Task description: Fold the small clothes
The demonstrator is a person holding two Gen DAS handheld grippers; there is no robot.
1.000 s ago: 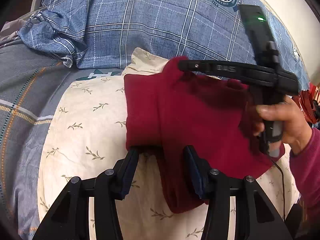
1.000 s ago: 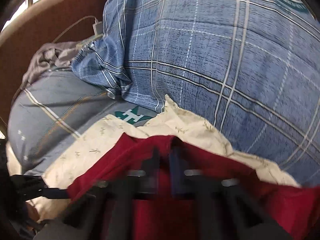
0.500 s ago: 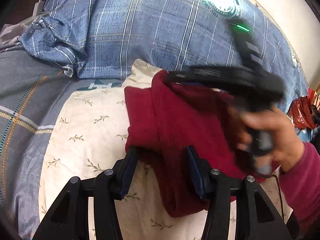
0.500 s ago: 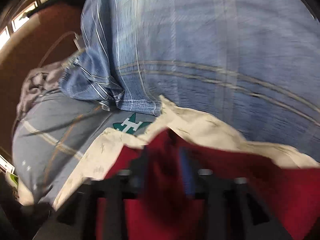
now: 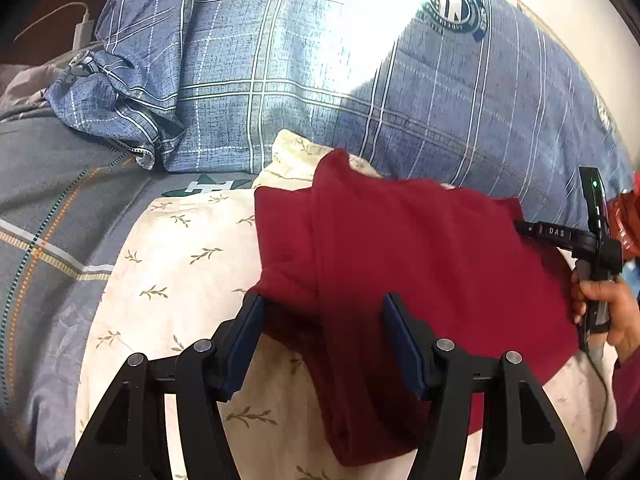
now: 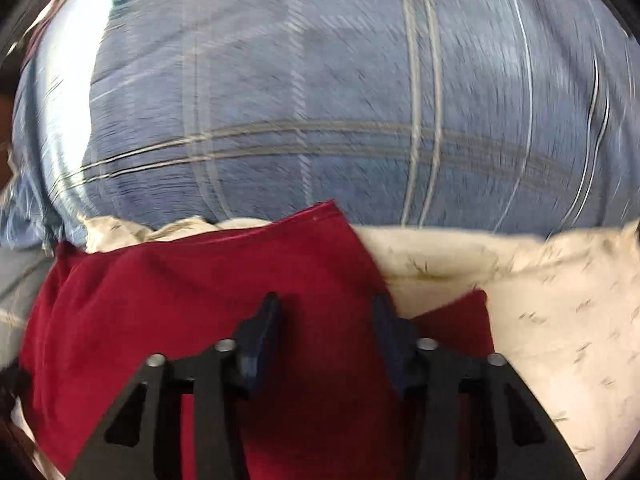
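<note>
Bedding carries a cream leaf-print pillow (image 5: 172,264) as folding surface for the dark red garment (image 5: 400,264); left hand-held gripper (image 5: 324,344), just opening, straddles its fold unpinched, while the right hand-held gripper (image 6: 326,344), jaws just closing, apparently grips nothing.

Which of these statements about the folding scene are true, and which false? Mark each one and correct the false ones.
1. The garment is dark red. True.
2. The garment lies on a cream cloth with a leaf print. True.
3. The left claw is clamped shut on a white sock. False: its jaws stand open over the garment, and no sock shows.
4. The quilt behind the garment is plain green. False: it is blue with a check pattern.
5. A hand holds the right claw at the garment's right edge. True.
</note>
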